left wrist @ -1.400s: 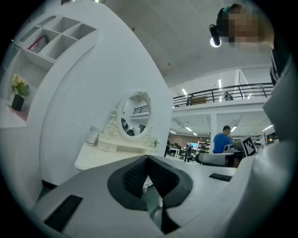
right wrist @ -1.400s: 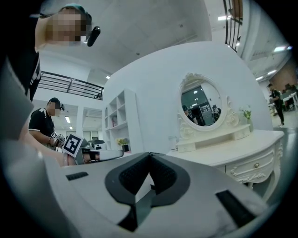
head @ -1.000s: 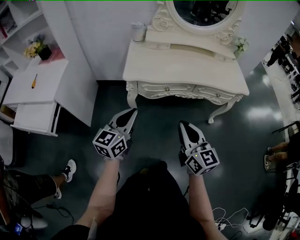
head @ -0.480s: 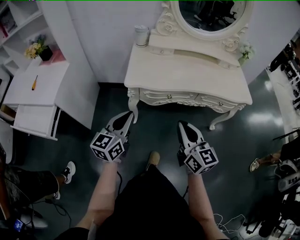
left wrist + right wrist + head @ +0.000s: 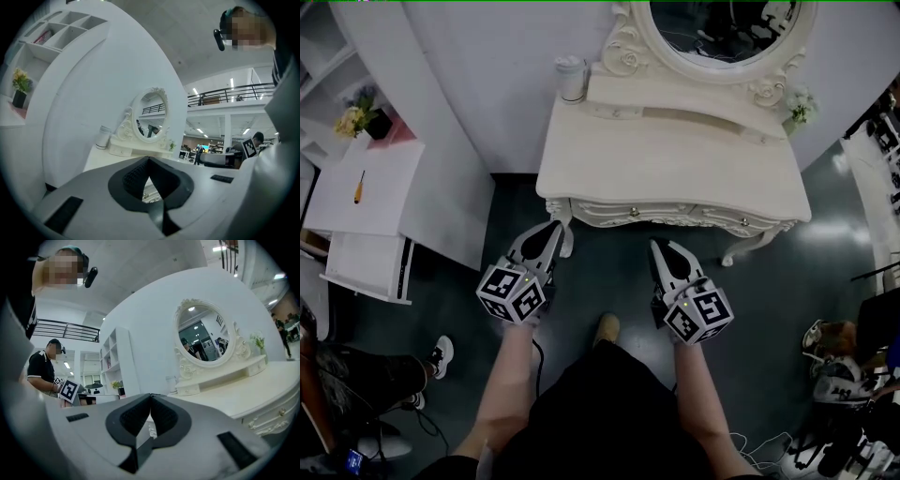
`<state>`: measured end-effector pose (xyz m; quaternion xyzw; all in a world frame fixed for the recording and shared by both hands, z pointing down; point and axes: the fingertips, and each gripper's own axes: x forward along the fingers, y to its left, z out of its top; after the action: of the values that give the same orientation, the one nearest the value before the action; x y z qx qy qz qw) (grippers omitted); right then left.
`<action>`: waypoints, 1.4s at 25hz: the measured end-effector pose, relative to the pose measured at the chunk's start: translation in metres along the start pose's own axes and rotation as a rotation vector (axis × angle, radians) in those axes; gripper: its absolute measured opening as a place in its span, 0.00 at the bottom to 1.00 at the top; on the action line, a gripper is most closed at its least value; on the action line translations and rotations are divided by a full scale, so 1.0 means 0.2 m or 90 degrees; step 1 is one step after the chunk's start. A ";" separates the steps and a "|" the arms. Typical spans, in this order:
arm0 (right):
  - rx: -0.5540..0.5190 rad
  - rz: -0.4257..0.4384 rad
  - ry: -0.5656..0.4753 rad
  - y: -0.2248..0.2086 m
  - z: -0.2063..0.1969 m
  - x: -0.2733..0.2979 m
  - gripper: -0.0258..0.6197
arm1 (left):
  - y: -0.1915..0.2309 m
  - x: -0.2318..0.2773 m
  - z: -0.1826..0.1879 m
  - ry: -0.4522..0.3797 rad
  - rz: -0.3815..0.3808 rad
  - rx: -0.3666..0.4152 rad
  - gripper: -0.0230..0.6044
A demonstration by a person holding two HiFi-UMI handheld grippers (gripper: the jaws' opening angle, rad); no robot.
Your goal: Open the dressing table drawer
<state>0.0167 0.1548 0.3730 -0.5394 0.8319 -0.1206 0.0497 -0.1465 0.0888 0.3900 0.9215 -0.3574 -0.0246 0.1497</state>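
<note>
Approach stage, before any contact. The dressing table stands at the far centre against the wall. Its two front drawers, the left drawer and the right drawer, both sit flush with the carved apron, each carrying a small knob. None of the opening has been done. The left gripper hovers just on the near side of the table's left front corner, beside the leg. The right gripper hangs on the near side of the stretch between the two knobs. Neither touches the table. In both gripper views the jaws meet at their tips with nothing clamped between them. What appears to be left is to choose a drawer, part the jaws, close them on its knob and draw it toward the near side. Containers: with both drawers closed, their contents cannot be seen. A pale cylindrical canister stands at the tabletop's far left corner, its contents not visible. A small pot of flowers stands at the far right, beside the oval mirror. Well to the left, a separate white desk bears a screwdriver.
</note>
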 end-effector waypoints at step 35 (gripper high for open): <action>0.048 0.025 0.013 -0.55 0.04 0.45 0.05 | 0.17 0.64 0.02 0.045 0.009 0.011 0.04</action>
<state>0.0780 0.0299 0.3975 -0.5193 0.8378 -0.1562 0.0640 -0.0744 -0.0215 0.4041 0.9206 -0.3586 0.0121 0.1543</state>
